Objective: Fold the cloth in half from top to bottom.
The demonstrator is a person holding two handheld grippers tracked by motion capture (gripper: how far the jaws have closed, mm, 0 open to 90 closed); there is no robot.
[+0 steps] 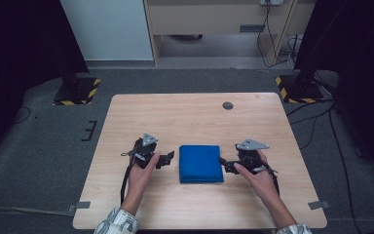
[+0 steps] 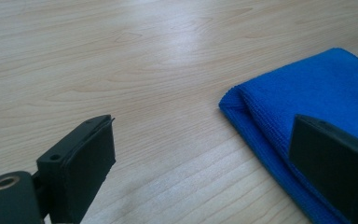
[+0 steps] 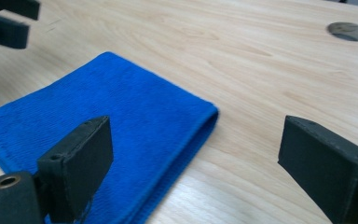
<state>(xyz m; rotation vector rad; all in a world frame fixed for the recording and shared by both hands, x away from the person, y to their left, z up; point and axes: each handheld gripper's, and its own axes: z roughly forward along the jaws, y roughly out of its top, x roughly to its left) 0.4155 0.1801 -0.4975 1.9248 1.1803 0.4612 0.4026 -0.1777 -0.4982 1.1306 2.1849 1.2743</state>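
Both hands low in frame; left gripper and right gripper flank folded blue cloth at centre of table; jaws of each spread, pinching nothing; cloth lies neatly folded, folding apparently finished, only withdrawal left

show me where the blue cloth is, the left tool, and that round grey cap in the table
blue cloth (image 1: pixel 200 163), high view, middle of its top face.
left tool (image 1: pixel 168 157), high view, midway between its fingertips.
round grey cap (image 1: pixel 228 105), high view, its centre.
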